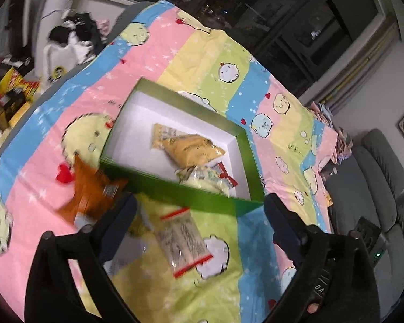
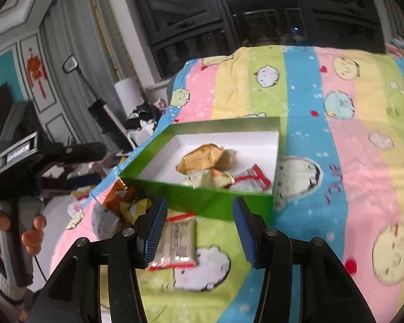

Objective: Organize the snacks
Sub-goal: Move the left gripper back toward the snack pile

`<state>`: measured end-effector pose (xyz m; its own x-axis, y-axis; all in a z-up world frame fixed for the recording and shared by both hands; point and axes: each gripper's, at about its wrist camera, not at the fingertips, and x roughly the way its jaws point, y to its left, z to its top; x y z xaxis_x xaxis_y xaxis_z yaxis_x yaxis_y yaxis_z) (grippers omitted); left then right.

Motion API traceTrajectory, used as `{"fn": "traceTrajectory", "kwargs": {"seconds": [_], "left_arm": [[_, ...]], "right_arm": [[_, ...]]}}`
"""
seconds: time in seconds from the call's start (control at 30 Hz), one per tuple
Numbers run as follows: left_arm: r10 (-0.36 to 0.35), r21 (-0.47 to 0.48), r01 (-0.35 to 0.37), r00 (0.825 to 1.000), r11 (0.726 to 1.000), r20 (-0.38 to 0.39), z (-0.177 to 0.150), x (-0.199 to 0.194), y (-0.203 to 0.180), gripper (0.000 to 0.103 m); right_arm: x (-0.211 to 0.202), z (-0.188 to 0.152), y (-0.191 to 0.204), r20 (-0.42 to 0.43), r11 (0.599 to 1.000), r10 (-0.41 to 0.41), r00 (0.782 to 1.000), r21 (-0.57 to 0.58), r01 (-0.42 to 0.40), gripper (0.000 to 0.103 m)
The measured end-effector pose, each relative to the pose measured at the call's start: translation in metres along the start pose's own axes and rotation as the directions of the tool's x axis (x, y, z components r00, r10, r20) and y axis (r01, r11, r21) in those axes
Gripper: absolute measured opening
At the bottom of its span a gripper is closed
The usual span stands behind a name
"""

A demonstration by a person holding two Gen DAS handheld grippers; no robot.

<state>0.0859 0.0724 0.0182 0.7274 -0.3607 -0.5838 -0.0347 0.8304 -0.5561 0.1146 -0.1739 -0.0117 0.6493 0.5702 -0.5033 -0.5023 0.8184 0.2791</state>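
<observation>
Box: card, green outside with a slight sheen, matt white inside. Sheet: soft printed cloth, matt, lightly creased. Gold packet: glossy foil-like wrap. Clear packet: shiny transparent film, red sealed ends. Orange packet: glossy film, crinkled. Right gripper: blue ribbed pads, looking rubbery; matt black plastic frame, metal screws.

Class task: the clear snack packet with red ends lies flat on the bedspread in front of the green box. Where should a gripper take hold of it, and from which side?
Probably across the clear packet's long edges at mid-length, coming from above. It lies flat with its red seals at the ends, and the right gripper, open, is already nearly lined up over it. The green box crowds the far end.
</observation>
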Motion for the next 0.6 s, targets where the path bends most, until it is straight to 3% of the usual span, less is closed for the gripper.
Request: {"fn": "traceTrajectory", "kwargs": {"seconds": [0.33, 0.6], "left_arm": [[0.033, 0.049, -0.028, 0.995, 0.998, -0.090, -0.048, -0.015, -0.005, 0.099], [0.034, -0.021, -0.038, 0.985, 0.999, -0.170, -0.072, -0.005, 0.008, 0.099]], "right_arm": [[-0.020, -0.032, -0.003, -0.067, 0.999, -0.004, 0.998, 0.053, 0.007, 0.051], [-0.026, -0.045, 0.012, -0.089, 0.999, 0.008, 0.996, 0.043, -0.005, 0.051]]}}
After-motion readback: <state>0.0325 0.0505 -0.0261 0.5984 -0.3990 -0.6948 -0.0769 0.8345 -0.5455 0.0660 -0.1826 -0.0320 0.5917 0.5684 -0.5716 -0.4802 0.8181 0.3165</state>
